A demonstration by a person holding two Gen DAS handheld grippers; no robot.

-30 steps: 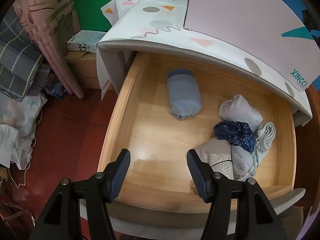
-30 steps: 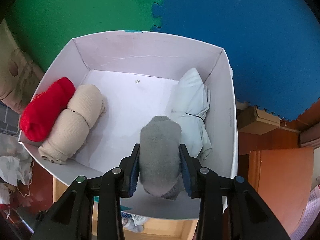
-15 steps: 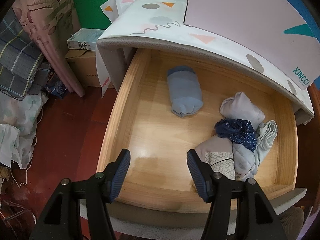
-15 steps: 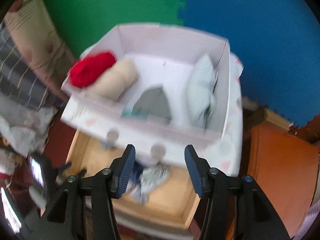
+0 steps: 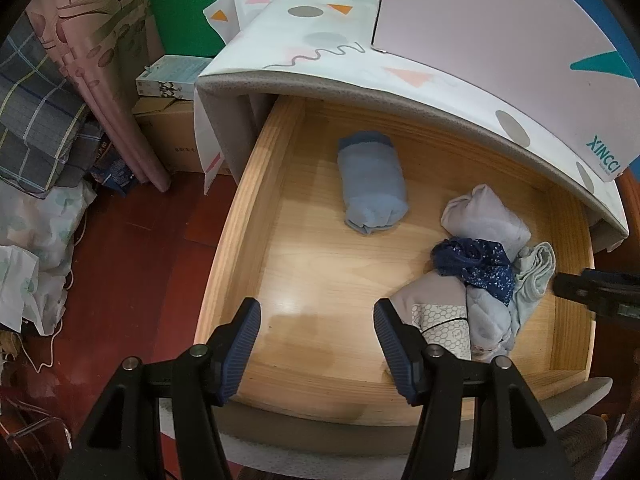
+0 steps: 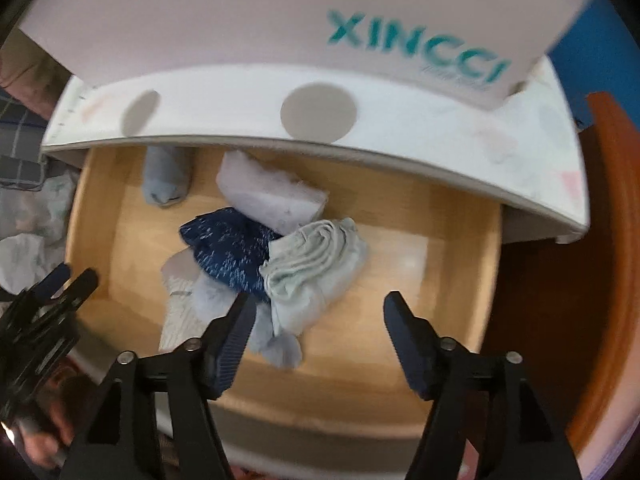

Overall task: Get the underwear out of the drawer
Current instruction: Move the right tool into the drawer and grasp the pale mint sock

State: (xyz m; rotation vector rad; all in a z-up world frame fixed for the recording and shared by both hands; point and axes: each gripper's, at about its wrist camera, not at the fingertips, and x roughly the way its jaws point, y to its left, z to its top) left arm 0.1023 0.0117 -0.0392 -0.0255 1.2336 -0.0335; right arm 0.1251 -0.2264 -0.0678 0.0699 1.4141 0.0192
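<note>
The wooden drawer (image 5: 240,216) stands open and holds rolled underwear. A light blue roll (image 5: 372,188) lies alone at the back. A pile sits at the right: a pale lilac roll (image 5: 484,220), a dark blue speckled piece (image 5: 476,264), a pale green roll (image 5: 536,276) and a honeycomb-print piece (image 5: 440,320). My left gripper (image 5: 316,344) is open and empty above the drawer's front. My right gripper (image 6: 318,332) is open and empty, hovering over the pale green roll (image 6: 316,276) and dark blue piece (image 6: 228,248). The lilac roll (image 6: 268,192) and light blue roll (image 6: 166,176) lie behind.
A white XINCCI box (image 5: 500,40) stands on the patterned cabinet top (image 5: 320,52) above the drawer; it also shows in the right wrist view (image 6: 320,16). Cardboard boxes (image 5: 168,136), a curtain and piled cloth (image 5: 36,128) lie left on the red floor. The left gripper shows in the right wrist view (image 6: 44,320).
My right gripper let go of the grey roll in the white box, opened, and swung down over the drawer's pile. My left gripper has stayed nearly still.
</note>
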